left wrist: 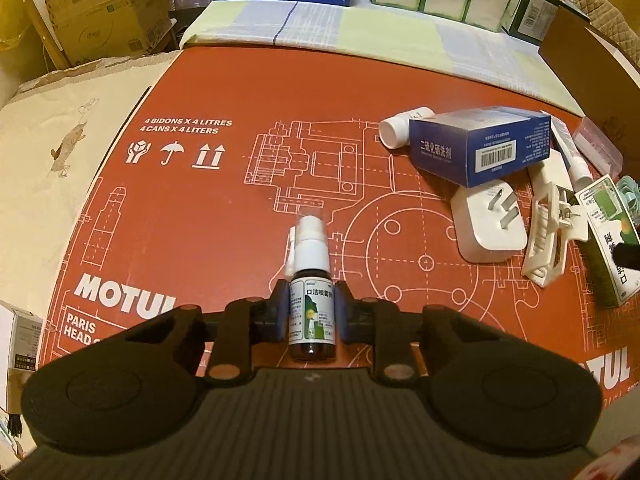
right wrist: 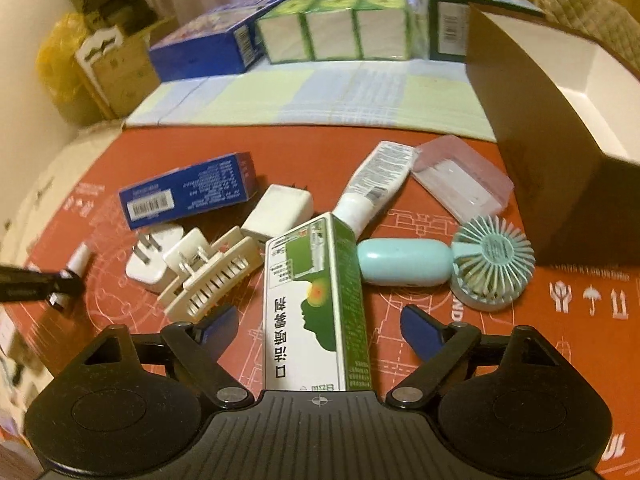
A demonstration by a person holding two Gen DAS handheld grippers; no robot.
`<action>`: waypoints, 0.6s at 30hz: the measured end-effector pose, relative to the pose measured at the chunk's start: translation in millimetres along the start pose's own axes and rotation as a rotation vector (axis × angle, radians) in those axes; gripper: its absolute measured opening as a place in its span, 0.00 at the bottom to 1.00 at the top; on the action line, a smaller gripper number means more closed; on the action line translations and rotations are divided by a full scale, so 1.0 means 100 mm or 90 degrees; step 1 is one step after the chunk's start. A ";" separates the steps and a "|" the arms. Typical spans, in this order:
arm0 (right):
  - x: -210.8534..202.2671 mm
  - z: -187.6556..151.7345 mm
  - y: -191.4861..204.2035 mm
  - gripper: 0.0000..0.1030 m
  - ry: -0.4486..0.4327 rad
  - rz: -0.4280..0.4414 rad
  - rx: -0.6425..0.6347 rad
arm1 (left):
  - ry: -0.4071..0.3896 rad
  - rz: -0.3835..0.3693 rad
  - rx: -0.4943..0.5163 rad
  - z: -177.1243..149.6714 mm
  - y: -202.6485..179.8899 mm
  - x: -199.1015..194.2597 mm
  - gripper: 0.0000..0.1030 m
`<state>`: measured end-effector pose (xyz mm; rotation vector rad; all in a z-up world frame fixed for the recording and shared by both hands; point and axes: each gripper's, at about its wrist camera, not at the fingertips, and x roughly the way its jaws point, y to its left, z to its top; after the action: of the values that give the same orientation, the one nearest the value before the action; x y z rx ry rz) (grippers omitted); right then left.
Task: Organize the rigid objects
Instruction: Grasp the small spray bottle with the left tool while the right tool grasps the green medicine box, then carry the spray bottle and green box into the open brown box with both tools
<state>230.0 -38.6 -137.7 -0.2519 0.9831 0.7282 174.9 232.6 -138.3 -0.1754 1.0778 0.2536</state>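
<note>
My left gripper [left wrist: 312, 312] is shut on a small brown spray bottle [left wrist: 311, 300] with a white nozzle, held over the red Motul cardboard [left wrist: 200, 184]. My right gripper [right wrist: 318, 328] is open, its blue pads either side of a green-and-white medicine box [right wrist: 316, 304] lying between them, not touching. That box also shows at the right edge of the left wrist view [left wrist: 608, 240]. The left gripper appears blurred at the left edge of the right wrist view [right wrist: 36, 280].
A pile lies on the cardboard: blue box [right wrist: 188, 196], white plug adapters [right wrist: 154, 264], cream hair clip [right wrist: 212, 276], white tube [right wrist: 376, 180], pink case [right wrist: 464, 184], teal hand fan [right wrist: 448, 268]. An open brown box [right wrist: 560, 152] stands right. Tissue packs [right wrist: 336, 28] lie behind.
</note>
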 end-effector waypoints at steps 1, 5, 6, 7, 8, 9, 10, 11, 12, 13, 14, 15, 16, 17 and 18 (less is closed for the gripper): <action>0.03 0.00 0.05 0.83 0.002 -0.011 -0.015 | 0.001 0.000 0.002 0.00 0.00 0.00 0.19; 0.15 -0.01 0.22 0.73 0.017 -0.060 -0.067 | 0.002 -0.004 0.013 0.02 0.01 0.00 0.19; 0.19 -0.01 0.26 0.71 0.022 -0.072 -0.079 | 0.002 -0.005 0.015 0.02 0.01 0.00 0.19; 0.22 -0.02 0.28 0.67 0.027 -0.081 -0.088 | 0.002 -0.006 0.017 0.02 0.01 0.00 0.19; 0.25 -0.02 0.31 0.64 0.031 -0.092 -0.099 | 0.001 -0.008 0.019 0.03 0.02 0.00 0.19; 0.27 -0.03 0.32 0.62 0.034 -0.099 -0.105 | 0.001 -0.010 0.021 0.03 0.02 0.01 0.19; 0.28 -0.04 0.32 0.58 0.036 -0.104 -0.109 | 0.001 -0.012 0.024 0.03 0.02 0.00 0.19; 0.29 -0.04 0.33 0.57 0.037 -0.108 -0.113 | 0.000 -0.014 0.026 0.03 0.02 0.00 0.19; 0.29 -0.05 0.33 0.57 0.036 -0.111 -0.115 | -0.001 -0.016 0.030 0.04 0.02 0.00 0.19; 0.29 -0.06 0.33 0.56 0.036 -0.113 -0.115 | -0.003 -0.017 0.035 0.04 0.01 -0.01 0.19; 0.28 -0.06 0.32 0.55 0.036 -0.114 -0.113 | -0.006 -0.018 0.039 0.05 0.00 -0.02 0.19; 0.26 -0.06 0.32 0.55 0.035 -0.114 -0.110 | -0.009 -0.019 0.044 0.05 -0.01 -0.03 0.19; 0.23 -0.06 0.30 0.55 0.034 -0.113 -0.104 | -0.011 -0.019 0.048 0.05 -0.01 -0.04 0.19; 0.20 -0.06 0.30 0.55 0.032 -0.112 -0.097 | -0.011 -0.020 0.050 0.05 -0.01 -0.05 0.19; 0.16 -0.06 0.27 0.55 0.029 -0.107 -0.084 | -0.012 -0.020 0.050 0.05 -0.01 -0.06 0.19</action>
<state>213.3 -14.3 -150.4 -0.4632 0.9447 0.6361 176.4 232.0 -130.8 -0.1200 1.0635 0.1840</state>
